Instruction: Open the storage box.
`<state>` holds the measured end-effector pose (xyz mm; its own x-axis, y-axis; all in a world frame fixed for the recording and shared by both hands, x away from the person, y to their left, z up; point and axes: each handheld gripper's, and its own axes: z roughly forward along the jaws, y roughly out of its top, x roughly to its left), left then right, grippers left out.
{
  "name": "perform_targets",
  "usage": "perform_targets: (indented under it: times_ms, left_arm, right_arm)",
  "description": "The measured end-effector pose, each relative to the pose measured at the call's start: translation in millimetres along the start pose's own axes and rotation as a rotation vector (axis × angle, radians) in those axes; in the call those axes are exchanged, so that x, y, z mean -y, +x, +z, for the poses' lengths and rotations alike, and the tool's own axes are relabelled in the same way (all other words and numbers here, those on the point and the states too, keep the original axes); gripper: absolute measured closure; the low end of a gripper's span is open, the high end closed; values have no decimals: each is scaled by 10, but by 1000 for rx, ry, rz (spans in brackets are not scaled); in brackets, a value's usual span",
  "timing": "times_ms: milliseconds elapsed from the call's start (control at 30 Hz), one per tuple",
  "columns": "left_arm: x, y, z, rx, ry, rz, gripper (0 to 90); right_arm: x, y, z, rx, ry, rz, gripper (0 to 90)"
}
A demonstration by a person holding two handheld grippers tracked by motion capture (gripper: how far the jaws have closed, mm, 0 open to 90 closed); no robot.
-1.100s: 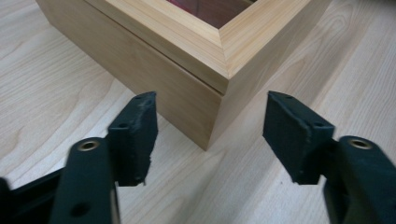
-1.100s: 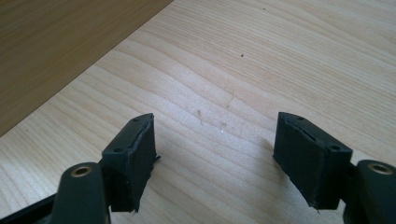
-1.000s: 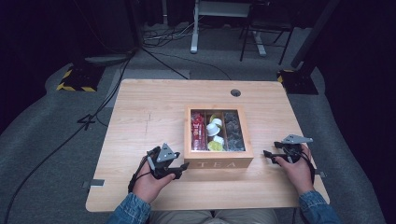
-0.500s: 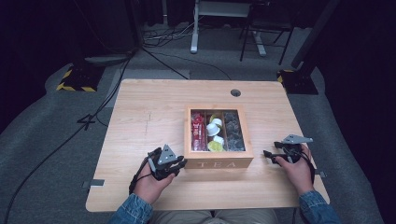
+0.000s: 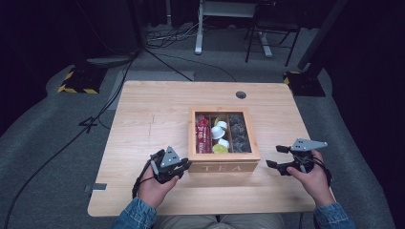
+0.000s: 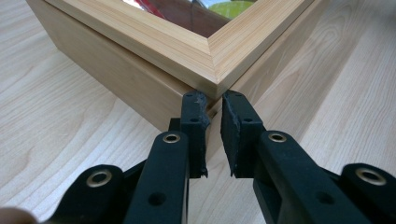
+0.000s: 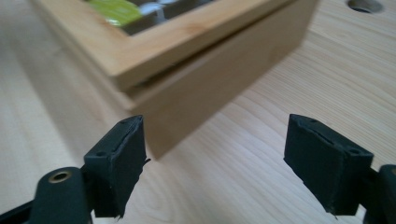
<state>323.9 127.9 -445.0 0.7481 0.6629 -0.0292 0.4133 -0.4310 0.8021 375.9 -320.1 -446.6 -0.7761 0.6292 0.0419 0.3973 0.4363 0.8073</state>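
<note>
The wooden tea box [image 5: 224, 155] is sitting at the near middle of the table [image 5: 143, 109], its glass lid down over red packets, white and green pods and dark bags. Since a second ago the left gripper [image 5: 184, 166] has been closing its jaws; they are now standing nearly together, with nothing between them, right at the box's near left corner. The right gripper [image 5: 274, 156] is lifting slightly at the box's right, well clear of it, its jaws having just been opening and now spread wide and empty.
</note>
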Motion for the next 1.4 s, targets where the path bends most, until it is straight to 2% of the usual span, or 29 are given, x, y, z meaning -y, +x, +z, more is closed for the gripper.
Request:
perform_targets:
  times_ms: [67, 200, 333, 467, 800, 1000, 1167, 1400]
  left_arm:
    - [-5, 0, -6, 8, -9, -11, 790]
    - [-23, 5, -17, 4, -6, -1, 790]
    - [-37, 10, -27, 9, -11, -6, 789]
    - [-44, 13, -33, 10, -15, -8, 789]
    - [-53, 19, -43, 10, -26, -4, 789]
    - [-63, 21, -57, 8, -51, -6, 788]
    - [-62, 26, -52, -3, -87, 8, 736]
    - [-26, 49, -56, -27, -71, 10, 675]
  right_arm:
    - [-46, 90, 12, -16, 2, -31, 200]
    - [-156, 238, 78, -27, -16, -103, 219]
    - [-230, 317, 157, -11, -16, -153, 243]
    - [-266, 352, 221, 9, -30, -157, 293]
    - [-293, 377, 262, 51, -31, -205, 301]
    - [-320, 391, 232, 63, -50, -216, 320]
    - [-376, 389, 192, 58, -54, -230, 327]
    - [-496, 378, 98, 67, -105, -243, 348]
